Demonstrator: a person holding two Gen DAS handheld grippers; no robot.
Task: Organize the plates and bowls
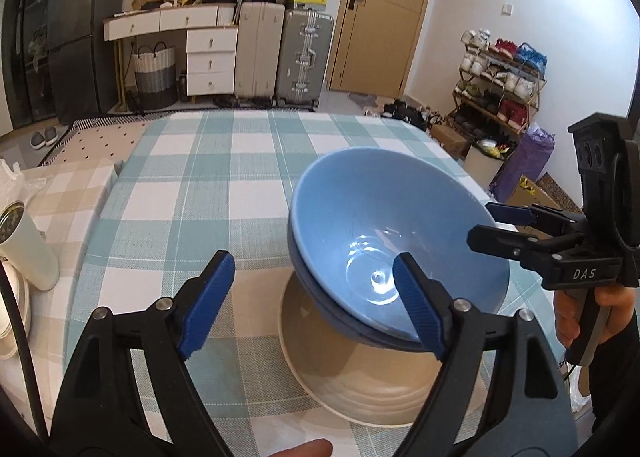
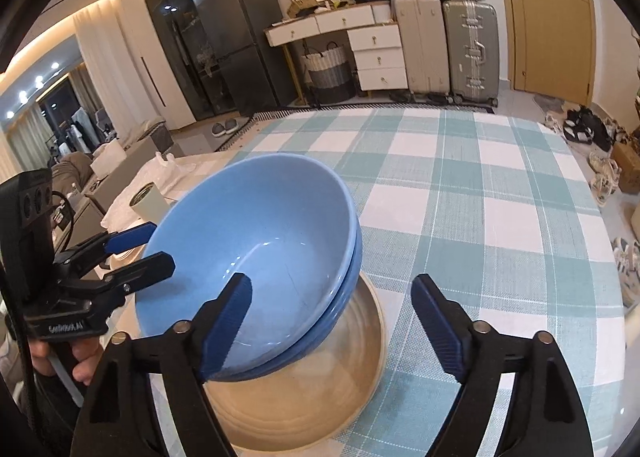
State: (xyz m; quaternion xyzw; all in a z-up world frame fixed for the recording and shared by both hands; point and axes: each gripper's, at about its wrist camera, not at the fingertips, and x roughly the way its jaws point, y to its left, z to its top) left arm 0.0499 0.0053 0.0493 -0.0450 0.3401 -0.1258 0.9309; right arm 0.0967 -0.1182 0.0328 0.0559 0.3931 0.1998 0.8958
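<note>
Two nested blue bowls [image 1: 384,225] [image 2: 256,233] sit, a little tilted, in a wide beige plate [image 1: 360,377] [image 2: 320,389] on the teal checked tablecloth [image 1: 200,177] [image 2: 480,217]. My left gripper [image 1: 316,297] [image 2: 162,245] is open at the bowls' left rim; one blue pad is in front of the bowl's inside, the other out over the cloth. My right gripper [image 2: 332,321] [image 1: 482,223] is open at the opposite rim in the same way. No pad presses on the bowls.
A white tumbler [image 1: 28,245] [image 2: 150,199] stands off the table's left side, with white dishes [image 1: 12,317] beside it. A person's hand [image 1: 580,317] holds the right gripper's handle. The table's far edge faces suitcases, drawers and a door.
</note>
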